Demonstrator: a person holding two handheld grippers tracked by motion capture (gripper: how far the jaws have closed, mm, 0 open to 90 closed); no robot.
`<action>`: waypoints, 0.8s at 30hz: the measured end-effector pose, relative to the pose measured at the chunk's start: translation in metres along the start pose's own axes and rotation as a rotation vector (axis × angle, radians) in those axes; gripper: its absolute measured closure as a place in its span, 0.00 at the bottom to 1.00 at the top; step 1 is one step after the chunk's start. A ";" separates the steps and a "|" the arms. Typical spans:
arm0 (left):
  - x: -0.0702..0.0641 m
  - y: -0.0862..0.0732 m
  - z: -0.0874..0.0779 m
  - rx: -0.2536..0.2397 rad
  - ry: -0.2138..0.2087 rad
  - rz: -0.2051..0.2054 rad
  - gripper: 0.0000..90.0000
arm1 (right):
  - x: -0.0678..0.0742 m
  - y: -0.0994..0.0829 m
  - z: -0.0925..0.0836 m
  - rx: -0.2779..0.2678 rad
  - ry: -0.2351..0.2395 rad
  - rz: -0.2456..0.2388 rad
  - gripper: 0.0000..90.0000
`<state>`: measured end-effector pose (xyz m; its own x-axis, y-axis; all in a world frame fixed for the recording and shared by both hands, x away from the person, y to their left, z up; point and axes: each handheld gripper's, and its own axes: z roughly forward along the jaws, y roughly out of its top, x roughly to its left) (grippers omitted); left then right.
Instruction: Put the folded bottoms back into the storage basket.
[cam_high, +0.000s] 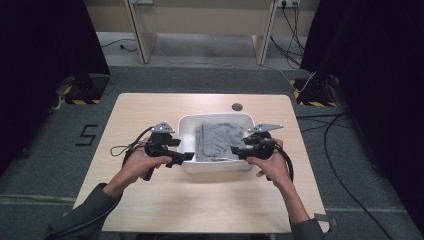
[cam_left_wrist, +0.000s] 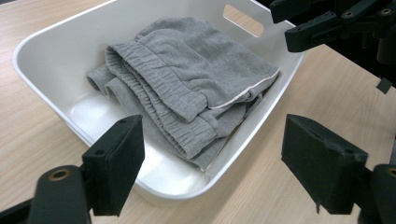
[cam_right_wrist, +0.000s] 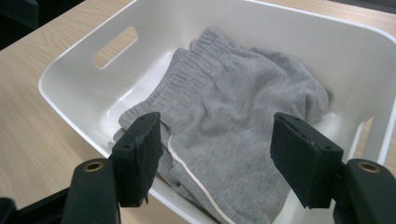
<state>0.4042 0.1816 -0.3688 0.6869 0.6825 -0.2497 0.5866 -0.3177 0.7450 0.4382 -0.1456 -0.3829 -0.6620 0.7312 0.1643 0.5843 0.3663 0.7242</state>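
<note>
Worktop (cam_high: 150, 200): pale wood, a white bin (cam_high: 216, 167) at its middle. Folded grey sweatpants (cam_high: 218, 141) lie inside the bin, waistband toward the left tongs' side, a white-piped edge toward the right tongs.

Left tongs (cam_high: 186, 156): jaws apart, nothing between them, poised at the bin's near-left rim. Right tongs (cam_high: 236, 151): jaws apart, empty, over the near-right rim above the cloth.

Judgement: garment looks settled in the bin. Best to draw both tongs back level and clear of the rim, jaws kept wide so no pad snags the fabric or tips the bin
</note>
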 end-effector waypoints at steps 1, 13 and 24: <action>0.000 -0.001 -0.001 -0.002 0.000 0.002 0.23 | 0.000 -0.001 -0.001 -0.001 -0.002 -0.007 0.38; -0.001 -0.023 -0.023 -0.032 0.019 0.000 0.22 | 0.013 -0.008 -0.014 -0.022 0.005 -0.023 0.38; -0.006 -0.050 -0.036 -0.036 0.039 0.012 0.22 | 0.017 -0.027 -0.023 -0.043 0.018 -0.020 0.37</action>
<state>0.3555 0.2171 -0.3818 0.6762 0.7043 -0.2163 0.5617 -0.3028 0.7700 0.4000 -0.1564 -0.3845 -0.6818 0.7134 0.1617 0.5509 0.3553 0.7552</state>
